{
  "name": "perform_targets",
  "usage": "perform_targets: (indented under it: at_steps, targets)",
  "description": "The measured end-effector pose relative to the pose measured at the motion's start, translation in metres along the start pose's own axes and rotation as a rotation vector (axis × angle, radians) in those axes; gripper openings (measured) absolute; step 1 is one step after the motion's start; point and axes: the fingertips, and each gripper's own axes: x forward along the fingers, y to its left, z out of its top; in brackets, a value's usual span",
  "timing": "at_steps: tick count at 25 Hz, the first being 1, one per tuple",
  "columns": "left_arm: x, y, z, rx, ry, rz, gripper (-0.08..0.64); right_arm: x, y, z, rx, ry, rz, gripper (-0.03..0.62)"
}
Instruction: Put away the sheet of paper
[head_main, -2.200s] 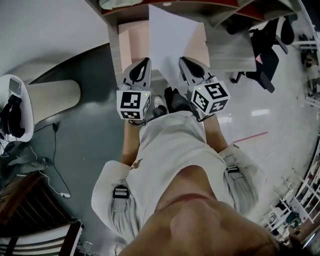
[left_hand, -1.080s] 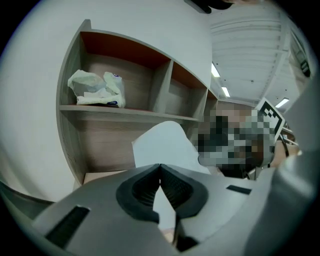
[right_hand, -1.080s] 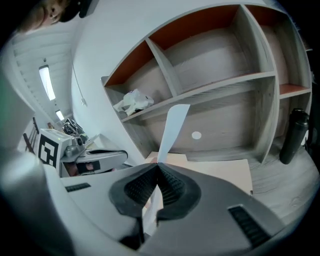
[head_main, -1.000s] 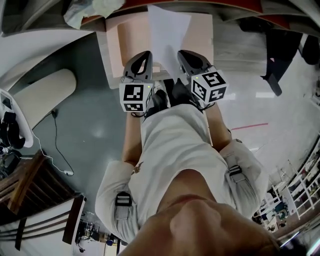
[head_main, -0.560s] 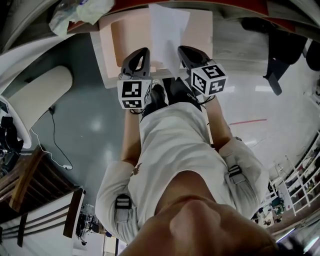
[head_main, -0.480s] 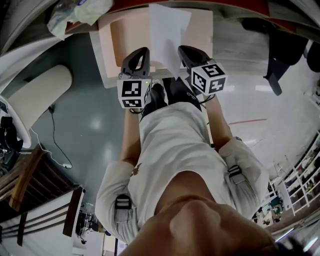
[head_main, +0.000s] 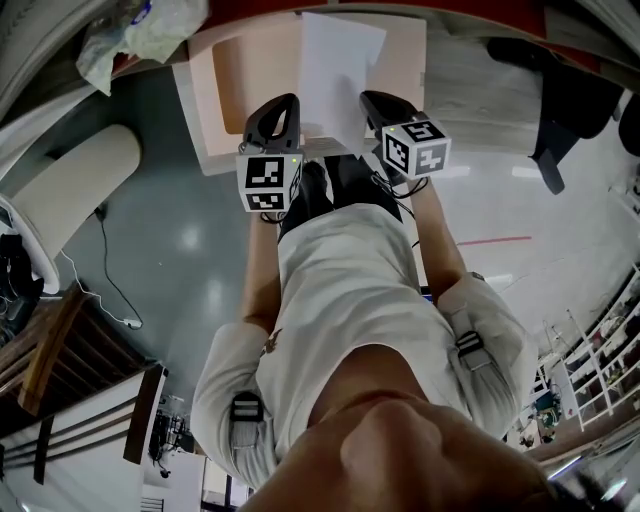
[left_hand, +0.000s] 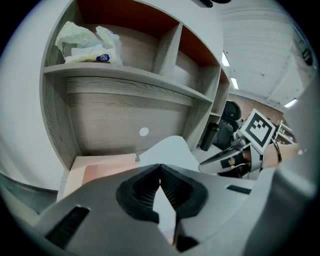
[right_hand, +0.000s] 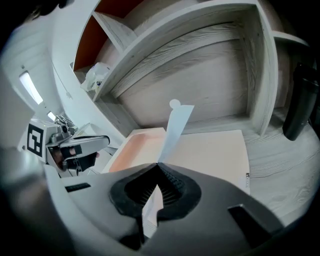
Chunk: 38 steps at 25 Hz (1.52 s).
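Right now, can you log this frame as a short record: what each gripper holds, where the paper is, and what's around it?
left gripper: shut on sheet of paper, near edge
right gripper: shut on the same sheet
sheet: held up between both grippers, over the pink tray
pink tray: lies flat, below the upper shelf
upper shelf: bears a crumpled plastic bag
task state: sheet not yet put down
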Motion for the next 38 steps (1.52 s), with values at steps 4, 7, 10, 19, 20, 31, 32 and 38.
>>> perform_targets:
  at_steps: [4, 7, 10, 19, 20, 31, 32, 38]
  targets:
    - [0.008, -0.002, -0.006, 0.005, 0.017, 0.007, 0.021, 0.009, -0.013, -0.008, 0.000, 0.033, 0.002, 0.020]
    - [0.014, -0.004, -0.009, 0.008, 0.026, 0.012, 0.021, 0.018, -0.022, -0.012, -0.001, 0.051, 0.001, 0.020]
    - [0.016, -0.005, -0.014, -0.001, 0.034, 0.014, 0.021, 0.028, -0.027, -0.015, -0.004, 0.067, -0.003, 0.020]
    - [0.011, 0.005, -0.026, -0.018, 0.044, 0.004, 0.021, 0.058, -0.035, -0.025, 0.044, 0.090, -0.046, 0.020]
    - [0.010, 0.007, -0.027, -0.020, 0.045, 0.001, 0.021, 0.062, -0.035, -0.025, 0.051, 0.087, -0.050, 0.020]
    - [-0.001, 0.034, -0.038, -0.024, 0.057, -0.013, 0.021, 0.096, -0.010, -0.026, 0.069, 0.096, -0.057, 0.020]
    - [-0.002, 0.035, -0.039, -0.027, 0.057, -0.015, 0.021, 0.099, -0.007, -0.027, 0.067, 0.097, -0.058, 0.020]
    - [-0.005, 0.044, -0.047, -0.039, 0.063, -0.020, 0.021, 0.114, 0.006, -0.029, 0.051, 0.105, -0.062, 0.020]
